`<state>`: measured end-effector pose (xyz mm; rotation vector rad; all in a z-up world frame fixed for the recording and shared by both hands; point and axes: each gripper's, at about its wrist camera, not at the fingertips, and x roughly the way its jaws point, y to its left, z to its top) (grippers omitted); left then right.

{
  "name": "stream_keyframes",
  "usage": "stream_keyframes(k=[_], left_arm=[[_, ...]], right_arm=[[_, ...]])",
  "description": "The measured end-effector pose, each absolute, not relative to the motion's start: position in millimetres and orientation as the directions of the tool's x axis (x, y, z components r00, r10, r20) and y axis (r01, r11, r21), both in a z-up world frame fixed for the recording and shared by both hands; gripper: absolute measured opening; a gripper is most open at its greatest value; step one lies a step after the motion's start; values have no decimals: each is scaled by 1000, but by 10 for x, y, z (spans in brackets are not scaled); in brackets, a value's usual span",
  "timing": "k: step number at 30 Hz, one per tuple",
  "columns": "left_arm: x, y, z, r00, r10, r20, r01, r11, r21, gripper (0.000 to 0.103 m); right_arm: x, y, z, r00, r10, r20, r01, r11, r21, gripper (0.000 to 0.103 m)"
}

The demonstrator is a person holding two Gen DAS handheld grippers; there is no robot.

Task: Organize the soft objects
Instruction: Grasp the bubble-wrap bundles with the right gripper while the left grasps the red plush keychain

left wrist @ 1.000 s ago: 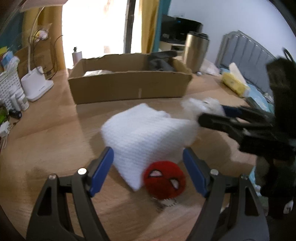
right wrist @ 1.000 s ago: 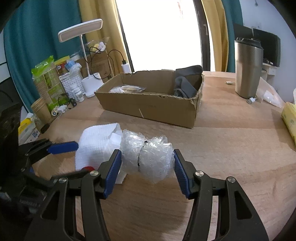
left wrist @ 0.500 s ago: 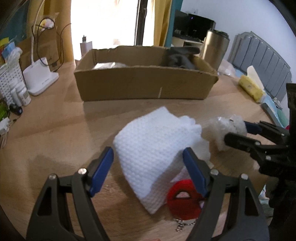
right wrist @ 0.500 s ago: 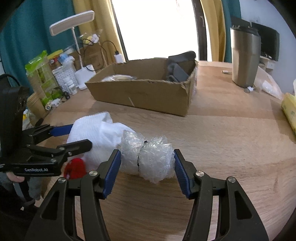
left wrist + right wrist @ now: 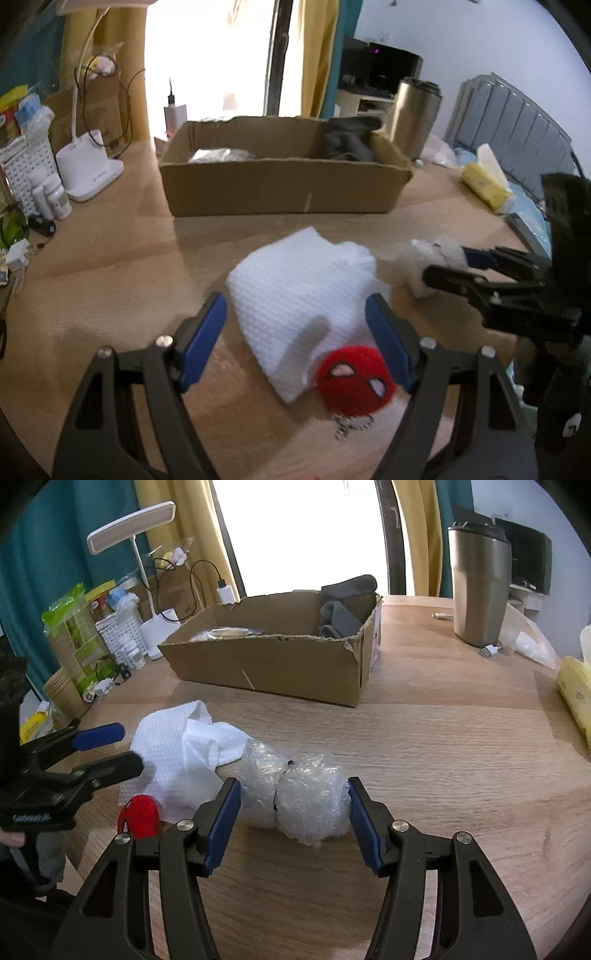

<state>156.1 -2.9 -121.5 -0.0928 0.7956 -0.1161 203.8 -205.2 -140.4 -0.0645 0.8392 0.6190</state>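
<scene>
Your right gripper (image 5: 293,814) has its blue-padded fingers (image 5: 221,825) on either side of the bubble wrap bundle (image 5: 295,795), which rests on the wooden surface (image 5: 443,746); the pads sit right at its sides, though you cannot tell from either view whether they are actually pressing it. Just left of the bundle lies the white waffle-weave cloth (image 5: 299,295), loosely folded and touching the bundle's left end. Your left gripper (image 5: 295,339) hovers over the near part of that cloth with its fingers spread wide apart, gripping nothing. At the cloth's near edge sits the red plush keychain (image 5: 356,376) (a Spider-Man face, with a small metal chain trailing toward you), close to the left gripper's right finger.

Farther back on the surface stands the open cardboard box (image 5: 280,664), holding a dark grey fabric item (image 5: 341,616) in its far right corner and a clear plastic packet (image 5: 225,633) at its left. A steel tumbler (image 5: 478,587) stands to the right of the box, well apart from it, and a white desk lamp (image 5: 147,568) stands to the far left.
</scene>
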Motion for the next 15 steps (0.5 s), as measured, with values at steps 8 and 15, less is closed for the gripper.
stream_keyframes(k=[8,15], left_arm=[[1440,-251,-1288,662,-181,-727,134,983,-123,79],[1400,-391,-1383,636,-193,-747,164,980,-114,78]], right_arm=[[1936,-2126,-1300,531,493,-690,-540,824,174,61],[1830,-2185,-1260,542,500,-675,-544,821,173,61]])
